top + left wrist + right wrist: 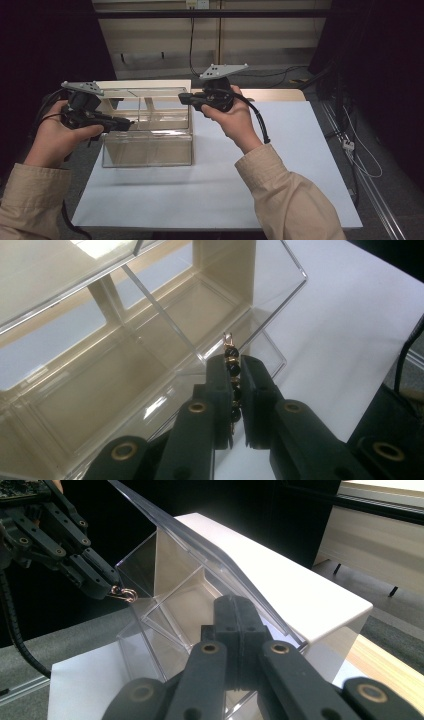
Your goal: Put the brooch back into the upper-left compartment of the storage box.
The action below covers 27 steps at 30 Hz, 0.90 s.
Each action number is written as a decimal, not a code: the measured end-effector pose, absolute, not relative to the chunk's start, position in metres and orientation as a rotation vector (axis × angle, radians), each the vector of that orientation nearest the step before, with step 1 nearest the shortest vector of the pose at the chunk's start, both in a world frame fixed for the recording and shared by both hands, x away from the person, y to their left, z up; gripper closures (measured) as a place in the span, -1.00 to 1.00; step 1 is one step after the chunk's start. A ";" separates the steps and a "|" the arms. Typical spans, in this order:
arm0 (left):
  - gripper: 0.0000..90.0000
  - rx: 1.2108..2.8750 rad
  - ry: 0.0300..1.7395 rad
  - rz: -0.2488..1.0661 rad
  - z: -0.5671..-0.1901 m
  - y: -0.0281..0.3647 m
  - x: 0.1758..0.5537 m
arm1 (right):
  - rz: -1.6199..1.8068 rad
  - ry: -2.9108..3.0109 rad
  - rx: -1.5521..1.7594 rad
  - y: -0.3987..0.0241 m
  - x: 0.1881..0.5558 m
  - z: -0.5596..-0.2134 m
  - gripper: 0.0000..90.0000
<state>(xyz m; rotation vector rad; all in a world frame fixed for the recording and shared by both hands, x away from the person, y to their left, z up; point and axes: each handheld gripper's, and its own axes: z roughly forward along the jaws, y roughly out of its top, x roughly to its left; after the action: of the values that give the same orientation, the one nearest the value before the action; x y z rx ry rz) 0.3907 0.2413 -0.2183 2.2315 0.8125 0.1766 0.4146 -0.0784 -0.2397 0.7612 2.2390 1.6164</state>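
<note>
Across the white table (280,165), in a dark room, the left gripper (234,390) is pinching a beaded chain (231,369) just over the clear box (147,127) at centre-left; the right gripper (234,622) is hovering with its jaws together, empty.

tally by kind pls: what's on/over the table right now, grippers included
Grippers: 2, left gripper and right gripper
Clear acrylic box with hinged lid: 1
Beaded bracelet, black and gold, pinched in the left gripper: 1
White table mat: 1
Total: 5
</note>
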 end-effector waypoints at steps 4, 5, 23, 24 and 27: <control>0.86 2.229 0.805 0.183 -0.216 0.243 0.391 | 1.609 2.247 0.760 -0.078 0.415 -0.240 1.00; 0.86 2.226 0.808 0.187 -0.216 0.243 0.391 | 1.611 2.247 0.759 -0.078 0.415 -0.241 1.00; 0.86 2.221 0.843 0.257 -0.214 0.251 0.396 | 1.605 2.249 0.757 -0.078 0.414 -0.241 1.00; 0.86 2.213 0.849 0.262 -0.215 0.252 0.397 | 1.605 2.249 0.757 -0.078 0.413 -0.240 1.00; 0.86 2.222 0.860 0.283 -0.217 0.253 0.399 | 1.604 2.249 0.756 -0.079 0.413 -0.240 1.00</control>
<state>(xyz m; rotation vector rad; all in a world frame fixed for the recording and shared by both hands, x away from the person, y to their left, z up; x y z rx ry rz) 0.3986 0.2535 -0.2166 2.2217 0.8605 0.2833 0.4132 -0.0788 -0.2402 0.7559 2.2490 1.6045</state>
